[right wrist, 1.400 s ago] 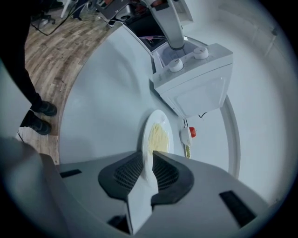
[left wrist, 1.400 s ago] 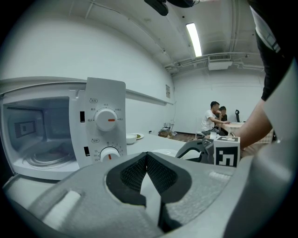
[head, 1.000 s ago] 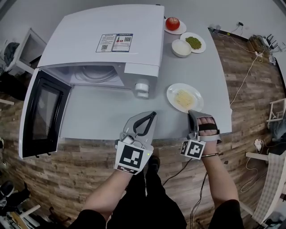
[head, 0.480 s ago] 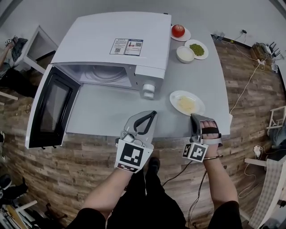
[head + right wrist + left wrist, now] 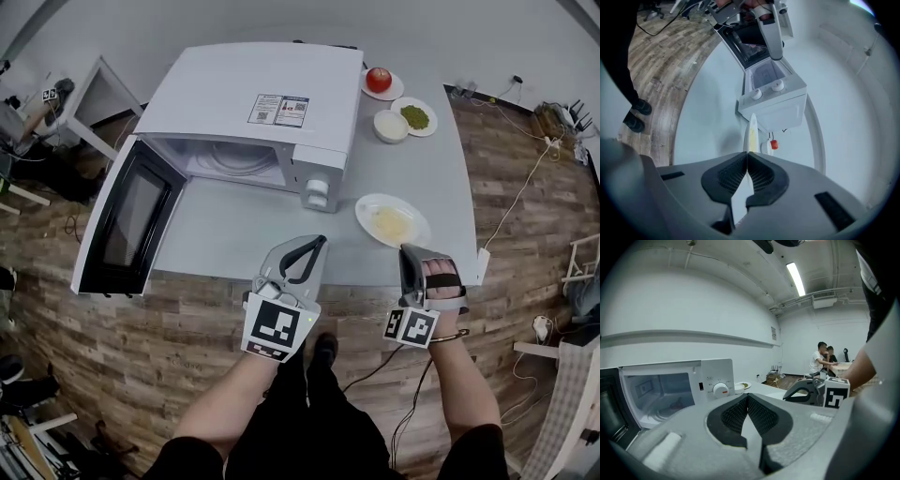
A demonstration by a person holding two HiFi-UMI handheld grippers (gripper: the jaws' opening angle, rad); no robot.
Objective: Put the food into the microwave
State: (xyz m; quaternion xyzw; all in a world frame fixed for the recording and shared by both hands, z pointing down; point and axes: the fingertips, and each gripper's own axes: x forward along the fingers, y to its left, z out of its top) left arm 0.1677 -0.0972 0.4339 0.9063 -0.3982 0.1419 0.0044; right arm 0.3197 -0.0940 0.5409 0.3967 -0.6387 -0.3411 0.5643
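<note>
Light: bright, even, overhead; ceiling strip lamp glares upper centre, left gripper view | Shadows: soft, faint | Distortion: strong fisheye, black corners in gripper views | Focus: nearest foreground soft

the label on the microwave is too small to read, the pale food on the near plate too blurred to name, and the left gripper view's edge cuts off most of the microwave door.

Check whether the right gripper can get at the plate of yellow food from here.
Probably yes: the plate sits just ahead of the right gripper with nothing between them. Its jaws are shut and would need opening first.
</note>
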